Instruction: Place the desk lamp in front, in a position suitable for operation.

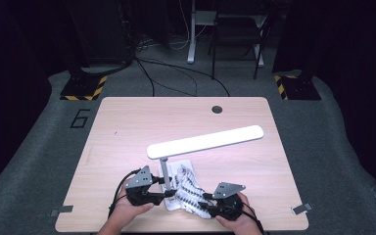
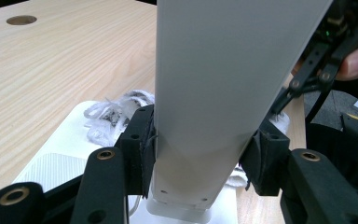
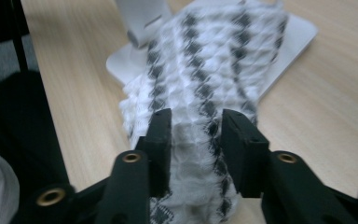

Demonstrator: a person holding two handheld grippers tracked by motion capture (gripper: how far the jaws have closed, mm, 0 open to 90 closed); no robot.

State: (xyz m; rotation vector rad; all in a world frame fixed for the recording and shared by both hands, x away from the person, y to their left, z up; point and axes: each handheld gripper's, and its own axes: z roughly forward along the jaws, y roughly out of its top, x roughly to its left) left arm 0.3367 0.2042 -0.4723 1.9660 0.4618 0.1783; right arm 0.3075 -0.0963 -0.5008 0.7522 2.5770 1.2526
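A white desk lamp stands near the table's front edge, with its long lit head point(image 1: 205, 141) slanting up to the right. My left gripper point(image 1: 169, 193) is shut on the lamp's flat white post point(image 2: 214, 93), with one pad on each side low down, just above the base point(image 2: 74, 140). A white cloth with black checks point(image 1: 188, 193) lies bunched over the base point(image 3: 298, 32) to the right of the post. My right gripper point(image 3: 196, 140) is shut on the near end of this cloth point(image 3: 209, 60), and its pads pinch a fold. The right gripper point(image 2: 303, 79) sits close beside the post.
The wooden table point(image 1: 127, 127) has a round cable hole point(image 1: 217, 109) at the back. Beyond it are grey floor, cables, and stands with yellow-black striped feet point(image 1: 83, 88). A person's hands hold both grippers at the front edge.
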